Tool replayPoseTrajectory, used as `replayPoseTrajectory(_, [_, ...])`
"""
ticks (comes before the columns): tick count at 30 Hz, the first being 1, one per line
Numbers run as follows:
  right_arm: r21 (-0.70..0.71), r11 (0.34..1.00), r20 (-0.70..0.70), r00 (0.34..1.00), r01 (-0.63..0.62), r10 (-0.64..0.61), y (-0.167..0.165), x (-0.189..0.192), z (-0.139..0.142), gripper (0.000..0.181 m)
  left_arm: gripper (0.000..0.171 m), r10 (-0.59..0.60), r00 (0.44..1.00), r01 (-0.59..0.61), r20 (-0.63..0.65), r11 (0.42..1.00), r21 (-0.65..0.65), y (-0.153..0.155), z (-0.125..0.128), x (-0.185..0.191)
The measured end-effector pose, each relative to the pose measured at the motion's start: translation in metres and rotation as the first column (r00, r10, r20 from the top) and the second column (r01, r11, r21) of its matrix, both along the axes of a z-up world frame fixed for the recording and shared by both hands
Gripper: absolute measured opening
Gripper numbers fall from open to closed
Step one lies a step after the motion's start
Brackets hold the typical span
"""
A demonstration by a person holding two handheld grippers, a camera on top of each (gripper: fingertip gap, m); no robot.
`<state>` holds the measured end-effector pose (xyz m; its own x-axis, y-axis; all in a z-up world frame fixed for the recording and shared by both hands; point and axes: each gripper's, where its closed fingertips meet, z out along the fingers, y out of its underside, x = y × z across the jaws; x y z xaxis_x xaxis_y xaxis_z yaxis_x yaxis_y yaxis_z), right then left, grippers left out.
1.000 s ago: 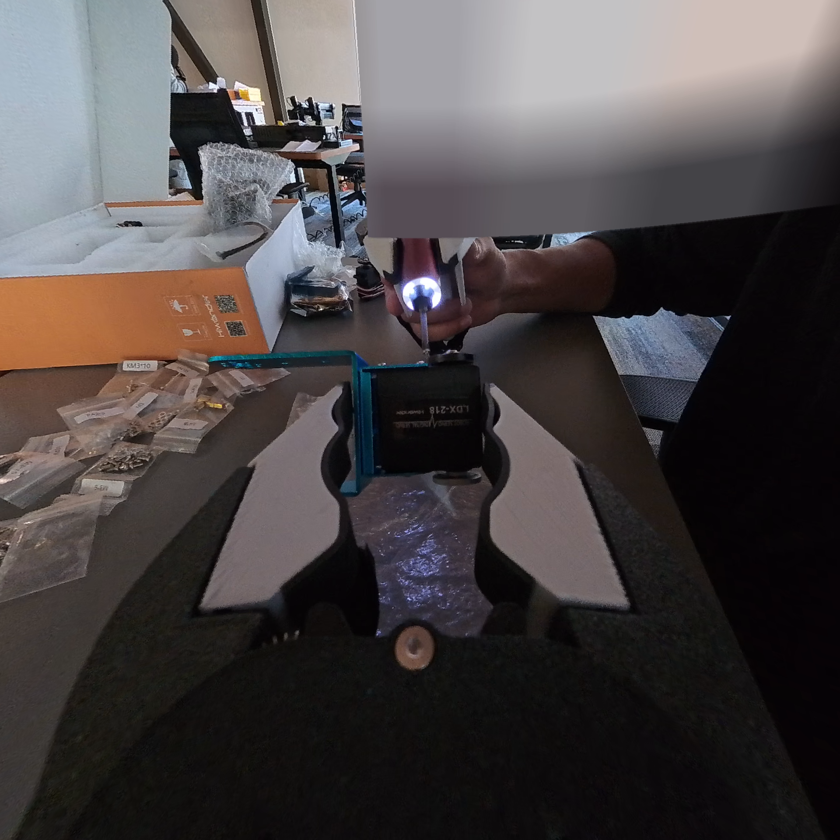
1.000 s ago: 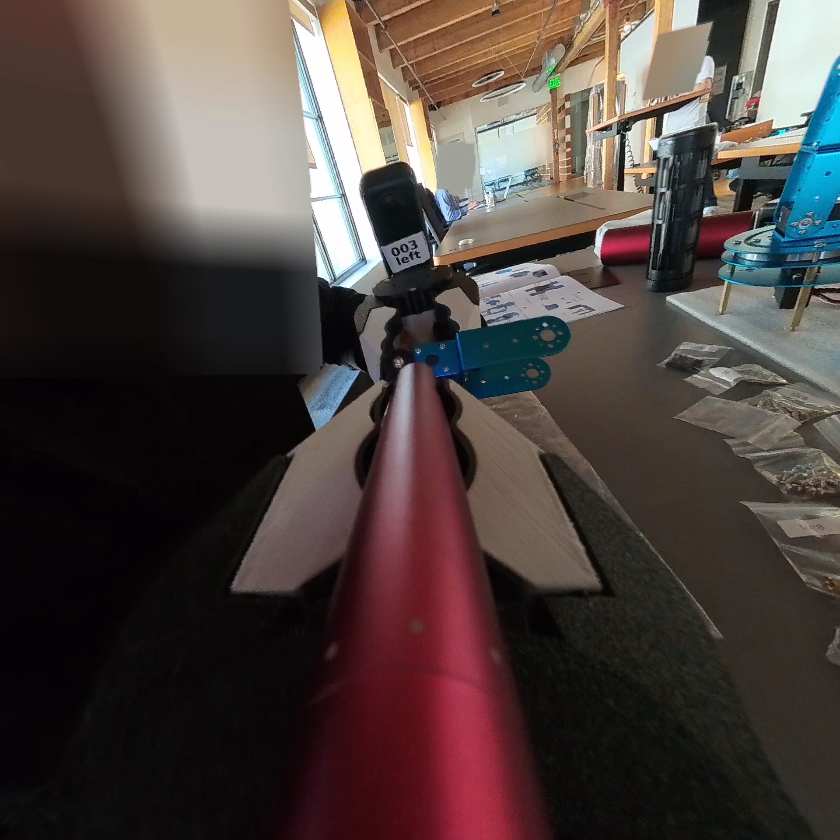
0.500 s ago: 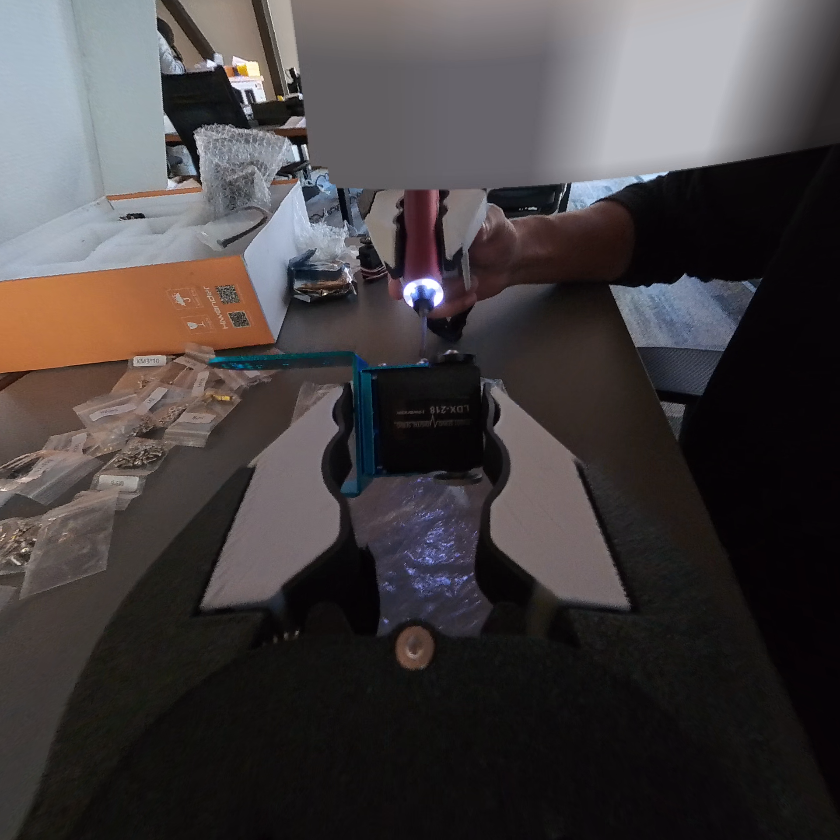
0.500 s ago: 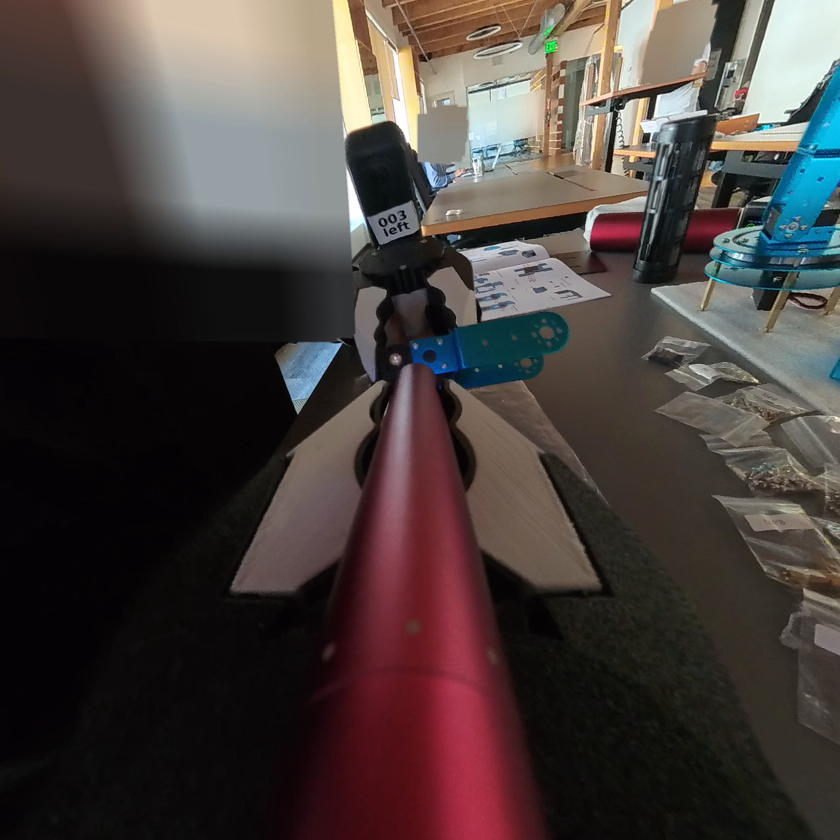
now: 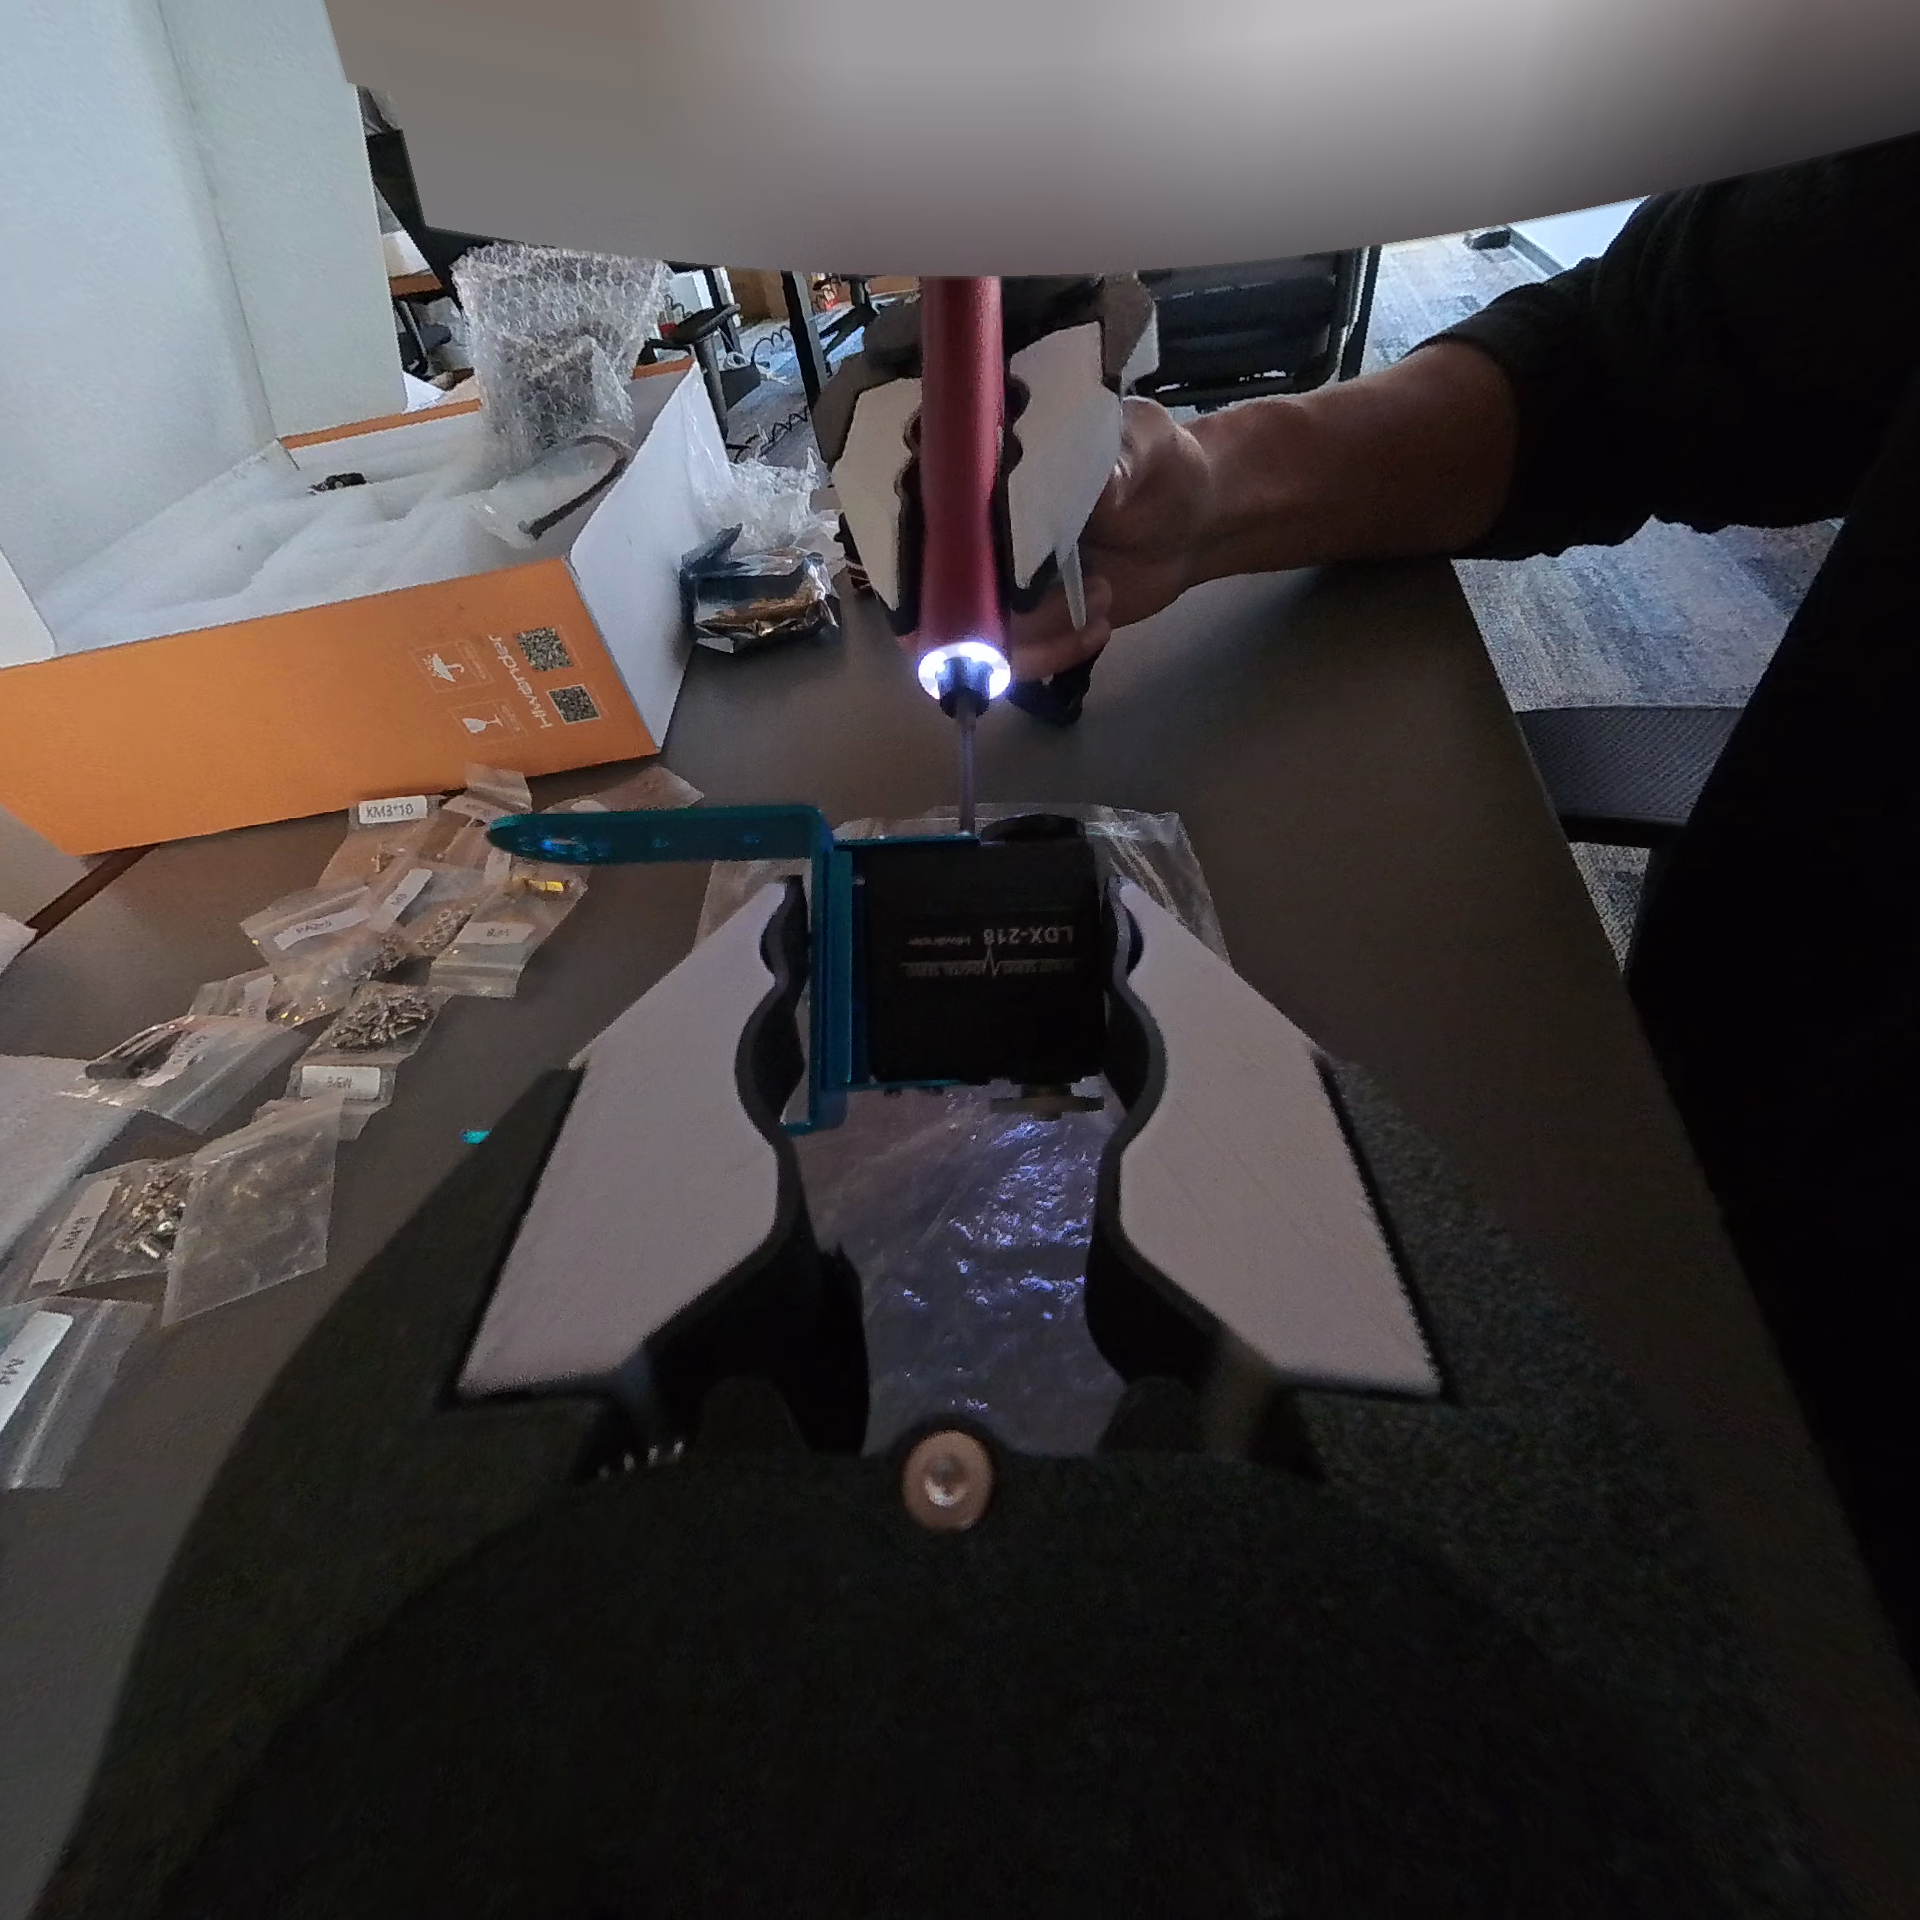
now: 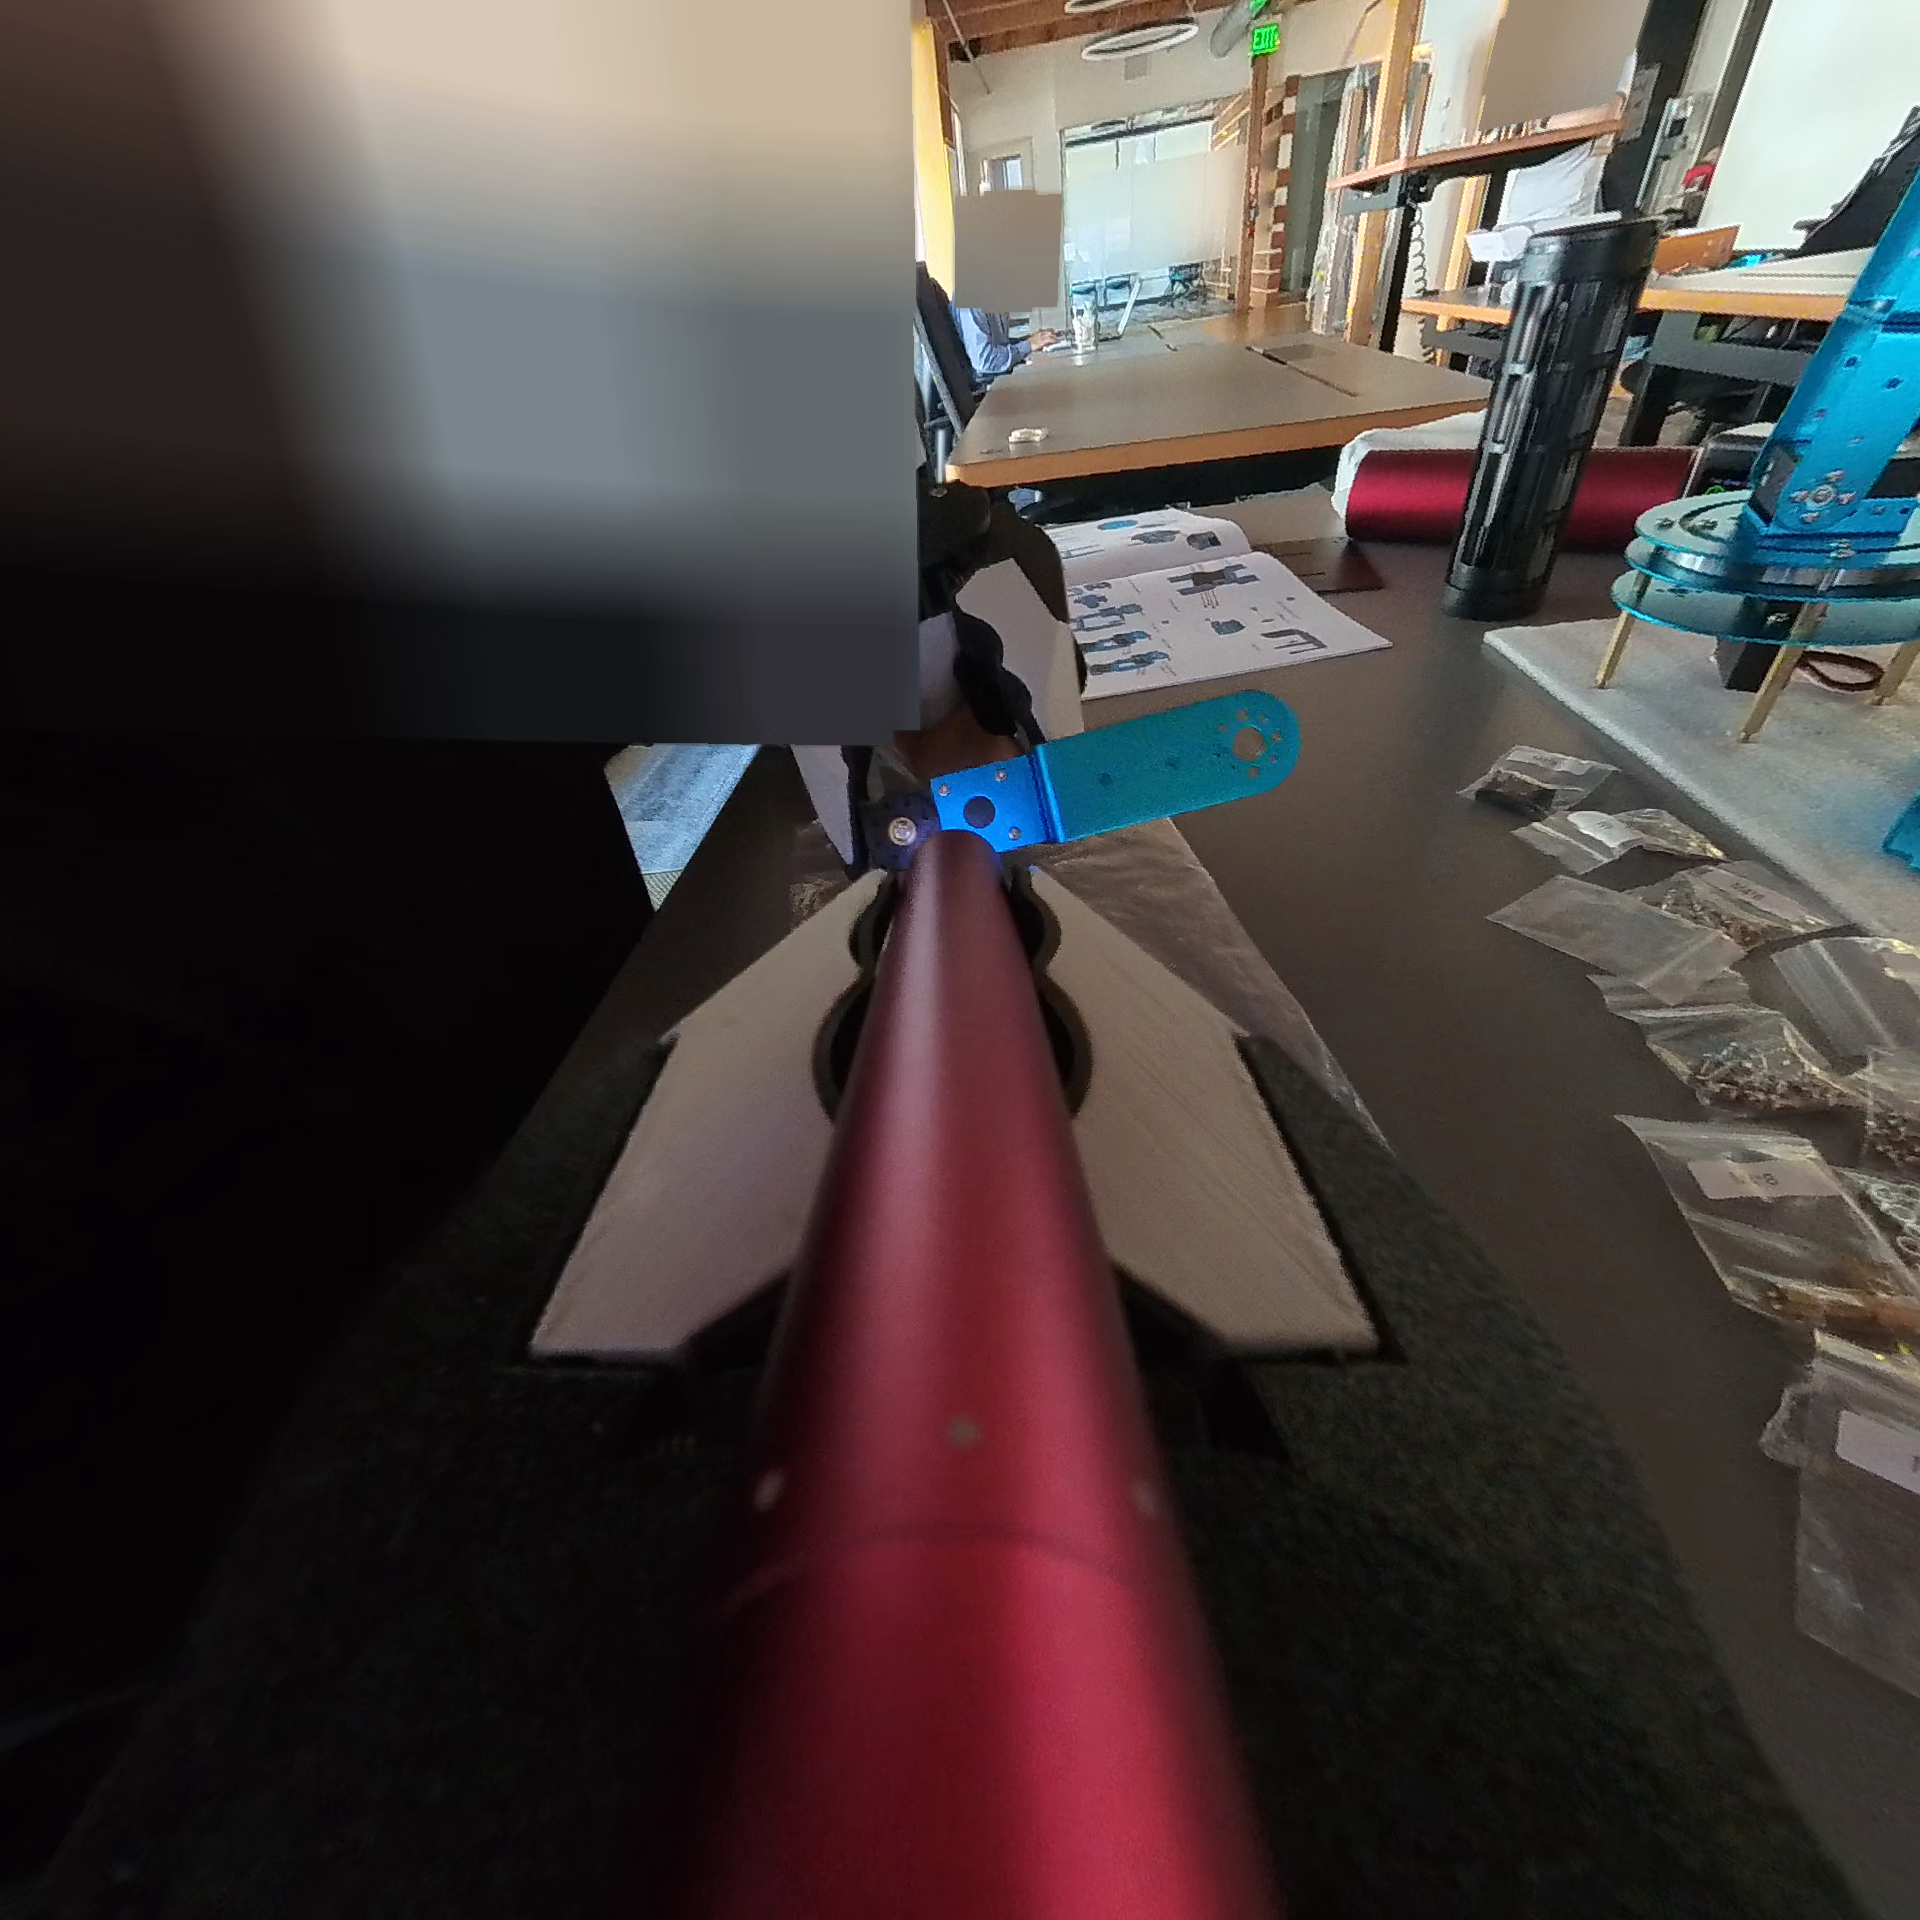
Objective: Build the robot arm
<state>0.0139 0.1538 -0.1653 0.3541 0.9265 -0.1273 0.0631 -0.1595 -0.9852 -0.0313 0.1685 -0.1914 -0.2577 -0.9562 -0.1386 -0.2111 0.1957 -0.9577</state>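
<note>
My left gripper (image 5: pixel 956 977) is shut on a black servo (image 5: pixel 982 966) with a blue metal bracket (image 5: pixel 665 834) on its left side, held just above a clear plastic bag (image 5: pixel 966 1226) on the dark table. My right gripper (image 6: pixel 951 904) is shut on a red electric screwdriver (image 6: pixel 956 1247). In the left wrist view the screwdriver (image 5: pixel 961 499) points down at the servo with its ring light on, and its thin bit (image 5: pixel 966 769) reaches the servo's far top edge by the bracket. The bracket (image 6: pixel 1143 774) shows past the screwdriver's tip in the right wrist view, where the tip itself is hidden.
An open orange and white box (image 5: pixel 312 686) with bubble wrap (image 5: pixel 561 343) stands at the left. Several small bags of screws (image 5: pixel 312 987) lie beside it. An open manual (image 6: pixel 1205 613), a black cylinder (image 6: pixel 1538 416) and a blue robot base (image 6: pixel 1787 540) stand beyond. The table edge (image 5: pixel 1538 727) runs along the right. Spacing between my two grippers at the tips: around 6 cm. My left tips are roughly 35 cm from the blue robot base (image 6: pixel 1787 540).
My right gripper has risen and tipped the screwdriver steeper, so it now points down onto the servo's top. My left gripper has kept its hold on the servo.
</note>
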Motion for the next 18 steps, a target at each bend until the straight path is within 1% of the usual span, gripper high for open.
replayPoseTrajectory(8, [0.033, 0.999, -0.009, 1.000, -0.021, 0.021, -0.0045, -0.0023, 0.0043, 0.021, 0.054, -0.007, 1.000, 0.007, 0.017, 1.000, 0.006, -0.0048, 0.0029, -0.0015])
replayPoseTrajectory(12, [0.084, 0.996, 0.000, 1.000, -0.025, 0.025, -0.0078, -0.0046, 0.0069, 0.023, 0.054, -0.022, 0.999, 0.023, 0.030, 1.000, -0.020, -0.0073, 0.0067, -0.0027])
replayPoseTrajectory(18, [0.106, 0.994, -0.006, 1.000, -0.026, 0.027, -0.0083, -0.0053, 0.0079, 0.023, 0.054, -0.028, 0.999, 0.029, 0.036, 0.999, -0.046, -0.0079, 0.0097, -0.0039])
